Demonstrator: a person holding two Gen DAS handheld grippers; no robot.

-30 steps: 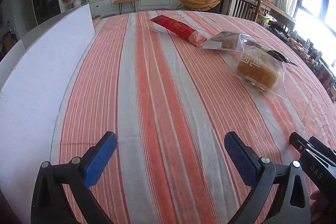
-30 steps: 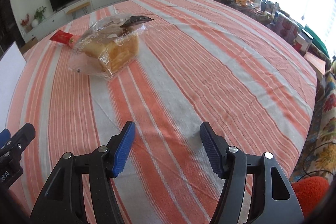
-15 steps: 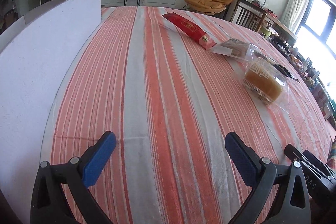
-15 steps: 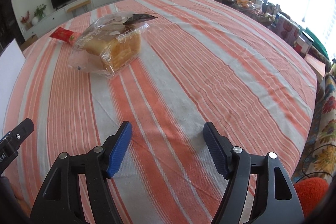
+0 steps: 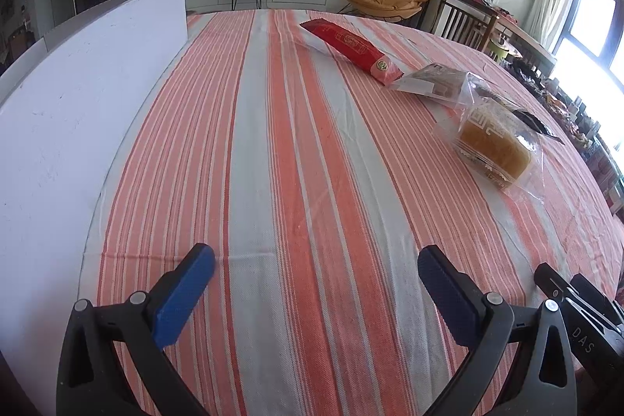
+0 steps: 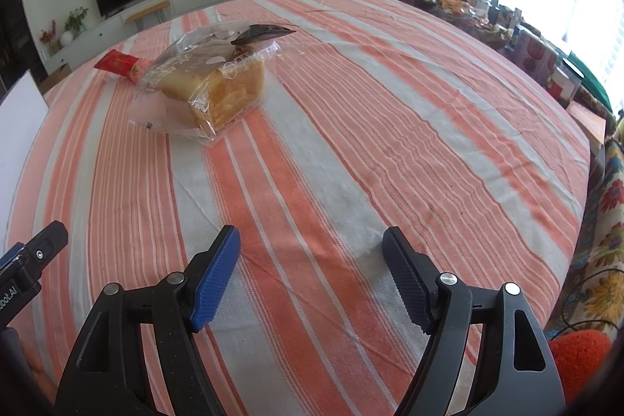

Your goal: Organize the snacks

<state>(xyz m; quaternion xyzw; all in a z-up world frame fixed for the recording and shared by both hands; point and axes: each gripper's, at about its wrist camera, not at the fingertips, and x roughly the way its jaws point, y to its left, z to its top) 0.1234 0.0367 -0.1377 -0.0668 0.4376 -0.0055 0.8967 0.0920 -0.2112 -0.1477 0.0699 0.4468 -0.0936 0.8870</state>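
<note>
We see the left hand-held gripper (image 5: 316, 277) hovering over the near part of the table (image 5: 273, 143), its blue pads spread wide with only striped cloth between them. Ahead of it and off to the right lies the bagged bread loaf (image 5: 493, 147), well apart from the fingertips. Farther back, up and slightly right of the gripper's line, lies the red snack packet (image 5: 351, 45), its near end just beside a small clear packet (image 5: 429, 82) that rests between it and the loaf; we cannot tell whether these touch. A white board (image 5: 89, 96) stands along the left edge of the table.

From the right wrist view, the right hand-held gripper (image 6: 312, 256) also hangs over bare cloth near the table's front, and its jaws are opening, with nothing between them. The loaf (image 6: 210, 84) sits ahead and to the left of it, well apart, with a dark flap (image 6: 261, 33) sticking up at the top of its bag. The red packet (image 6: 121, 65) peeks out behind the loaf's left side.

Counting: we find one bread loaf in a clear bag, one red packet, one small clear packet, one white board and two grippers, each showing two blue pads. All three snacks lie on the cloth, none of them in either gripper.
</note>
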